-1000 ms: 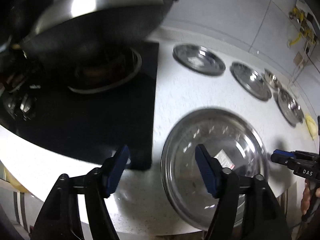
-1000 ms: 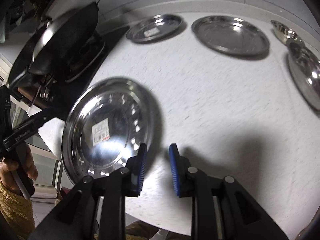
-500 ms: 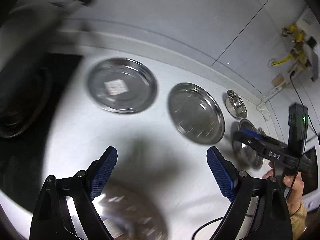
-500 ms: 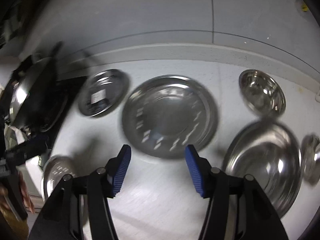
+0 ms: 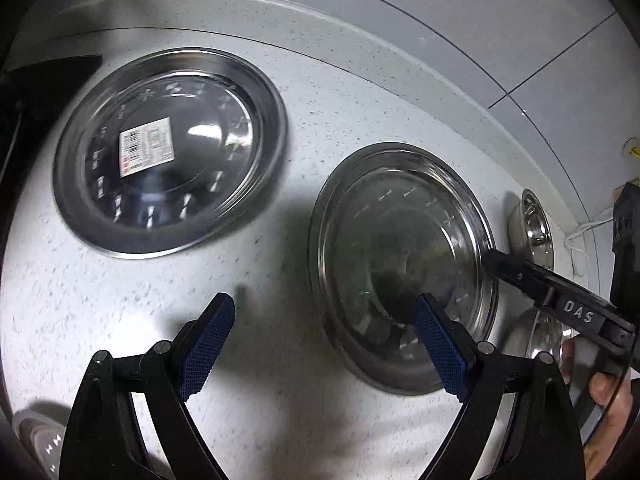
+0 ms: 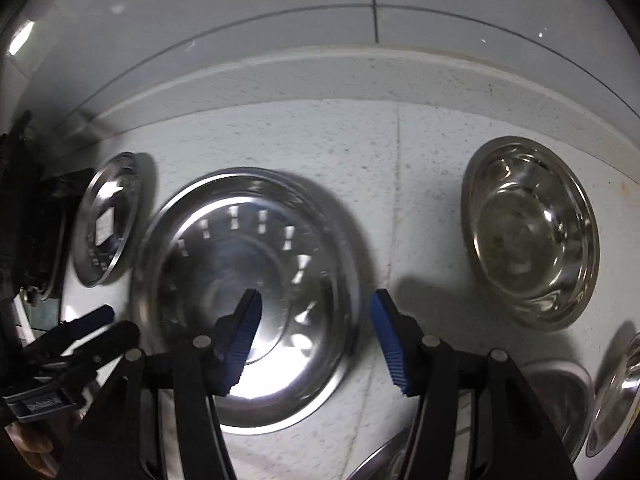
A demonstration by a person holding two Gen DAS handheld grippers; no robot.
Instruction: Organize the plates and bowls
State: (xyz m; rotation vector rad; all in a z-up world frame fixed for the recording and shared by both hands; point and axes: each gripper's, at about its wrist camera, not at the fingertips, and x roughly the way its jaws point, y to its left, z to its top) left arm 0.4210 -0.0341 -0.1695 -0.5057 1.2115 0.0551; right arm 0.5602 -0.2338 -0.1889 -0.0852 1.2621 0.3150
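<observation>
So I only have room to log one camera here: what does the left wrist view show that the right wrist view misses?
Only the left wrist view shows the sticker plate face-on, its barcode label plain, and the open left gripper empty above the counter. Only the right wrist view shows the deep bowl fully, with the open right gripper straddling the plain plate's right rim. Both show that plain plate and the sticker plate.

Both claws are now away from the stove and front plate, over the back of the table (image 5: 280, 420). The left claw (image 5: 324, 344) and right claw (image 6: 316, 336) have just been opening, empty, the right straddling the middle plate's (image 6: 248, 288) rim.
</observation>
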